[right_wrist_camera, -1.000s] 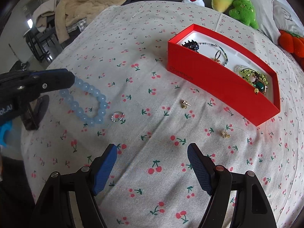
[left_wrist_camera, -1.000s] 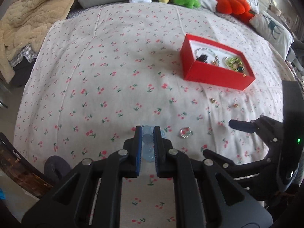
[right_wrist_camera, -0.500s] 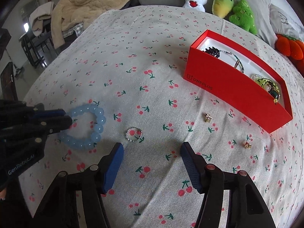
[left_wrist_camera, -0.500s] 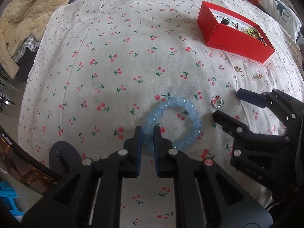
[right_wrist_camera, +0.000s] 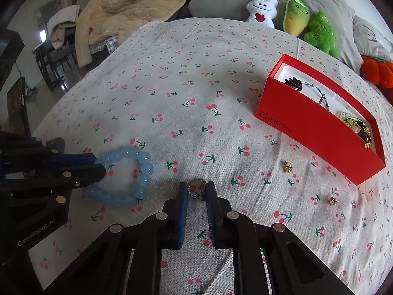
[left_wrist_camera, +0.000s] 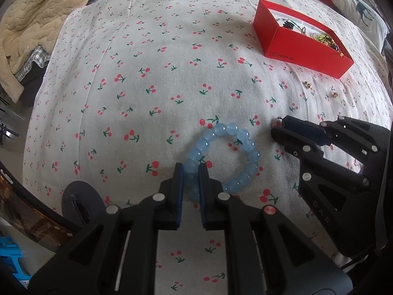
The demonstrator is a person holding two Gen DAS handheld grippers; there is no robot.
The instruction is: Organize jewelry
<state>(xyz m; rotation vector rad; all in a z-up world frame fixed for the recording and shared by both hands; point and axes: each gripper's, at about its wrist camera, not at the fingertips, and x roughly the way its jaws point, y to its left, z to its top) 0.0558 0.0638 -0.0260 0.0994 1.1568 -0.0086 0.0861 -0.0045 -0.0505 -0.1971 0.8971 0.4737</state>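
Cherry-print bedspread point(right_wrist_camera: 196, 78), one red box point(right_wrist_camera: 316, 132) at right holding jewelry. Left gripper point(left_wrist_camera: 191, 172) pinches one blue bead bracelet point(right_wrist_camera: 127, 174) lying flat, lower left. Right gripper point(right_wrist_camera: 196, 191) jaws have just been closing, now pinching one small silver ring point(right_wrist_camera: 196, 188) at lower centre. Two gold earrings point(right_wrist_camera: 287, 166) lie loose below the box. Three plush toys point(right_wrist_camera: 294, 17) at top.

surface: bed, cherry-print sheet point(right_wrist_camera: 196, 78) | on it: blue bead bracelet point(right_wrist_camera: 137, 172) 9 o'clock | small ring point(right_wrist_camera: 196, 188) 6 | two gold earrings point(right_wrist_camera: 287, 166) 4 | red box point(right_wrist_camera: 314, 125) 2
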